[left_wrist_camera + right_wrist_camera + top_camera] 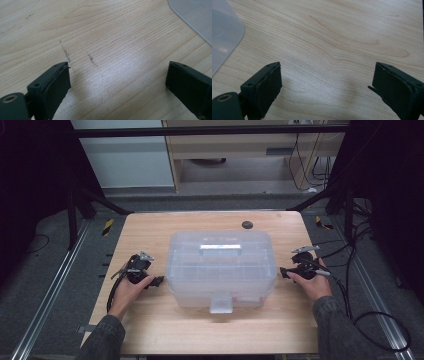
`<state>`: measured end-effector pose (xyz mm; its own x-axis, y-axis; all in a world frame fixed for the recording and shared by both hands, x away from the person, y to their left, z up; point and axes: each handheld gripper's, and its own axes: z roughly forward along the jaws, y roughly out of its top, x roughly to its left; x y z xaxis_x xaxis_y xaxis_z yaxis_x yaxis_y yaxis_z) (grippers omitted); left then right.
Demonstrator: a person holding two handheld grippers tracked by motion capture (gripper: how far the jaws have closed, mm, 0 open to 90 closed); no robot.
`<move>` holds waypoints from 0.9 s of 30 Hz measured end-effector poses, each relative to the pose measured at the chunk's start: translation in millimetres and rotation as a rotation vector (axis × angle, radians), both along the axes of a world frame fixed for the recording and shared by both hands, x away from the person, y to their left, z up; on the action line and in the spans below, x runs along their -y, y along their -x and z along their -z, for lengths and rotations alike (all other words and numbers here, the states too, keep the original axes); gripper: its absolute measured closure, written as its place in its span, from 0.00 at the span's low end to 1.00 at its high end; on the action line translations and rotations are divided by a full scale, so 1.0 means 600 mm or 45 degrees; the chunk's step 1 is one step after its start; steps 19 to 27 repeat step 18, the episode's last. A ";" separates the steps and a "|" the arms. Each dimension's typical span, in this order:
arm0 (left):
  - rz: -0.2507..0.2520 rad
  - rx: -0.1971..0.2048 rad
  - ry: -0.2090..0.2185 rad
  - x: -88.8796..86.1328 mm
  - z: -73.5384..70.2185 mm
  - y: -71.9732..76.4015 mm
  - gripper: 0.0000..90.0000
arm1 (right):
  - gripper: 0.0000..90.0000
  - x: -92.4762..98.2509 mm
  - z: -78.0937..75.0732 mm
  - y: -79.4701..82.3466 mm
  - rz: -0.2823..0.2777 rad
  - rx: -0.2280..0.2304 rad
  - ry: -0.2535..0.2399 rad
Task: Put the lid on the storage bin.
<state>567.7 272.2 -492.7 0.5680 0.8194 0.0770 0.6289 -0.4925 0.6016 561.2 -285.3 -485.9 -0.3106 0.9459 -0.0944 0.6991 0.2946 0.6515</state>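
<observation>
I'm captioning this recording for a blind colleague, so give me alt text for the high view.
A clear plastic storage box with its lid closed sits in the middle of a light wooden table. A person's hands hold the left hand-held gripper and the right hand-held gripper low at the box's two ends, jaws pointing toward it, neither gripping anything.

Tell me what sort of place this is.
Probably a lab recording station: a wooden table ringed by black curtains, on metal floor rails, with loose cables. A clear plastic box sits between two hand-held claws.
</observation>
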 end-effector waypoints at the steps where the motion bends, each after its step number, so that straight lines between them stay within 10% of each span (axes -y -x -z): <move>1: -0.003 -0.008 0.022 -0.002 0.002 -0.001 0.04 | 0.10 0.001 0.003 0.000 0.000 0.000 -0.005; 4: -0.022 -0.002 0.085 -0.009 0.010 0.000 0.02 | 0.09 0.005 0.016 0.000 0.020 -0.002 -0.081; 7: -0.018 0.111 0.163 -0.014 0.025 0.009 0.00 | 0.07 0.007 0.032 0.004 0.041 0.009 -0.121; 10: -0.017 0.110 0.163 -0.015 0.025 0.009 0.00 | 0.05 0.008 0.042 0.009 0.058 0.093 -0.147; 18: -0.052 0.113 0.165 -0.012 0.025 0.009 0.00 | 0.00 -0.006 0.044 0.008 0.249 0.097 -0.137; 27: -0.052 0.113 0.165 -0.012 0.025 0.009 0.00 | 0.00 -0.006 0.044 0.008 0.249 0.097 -0.137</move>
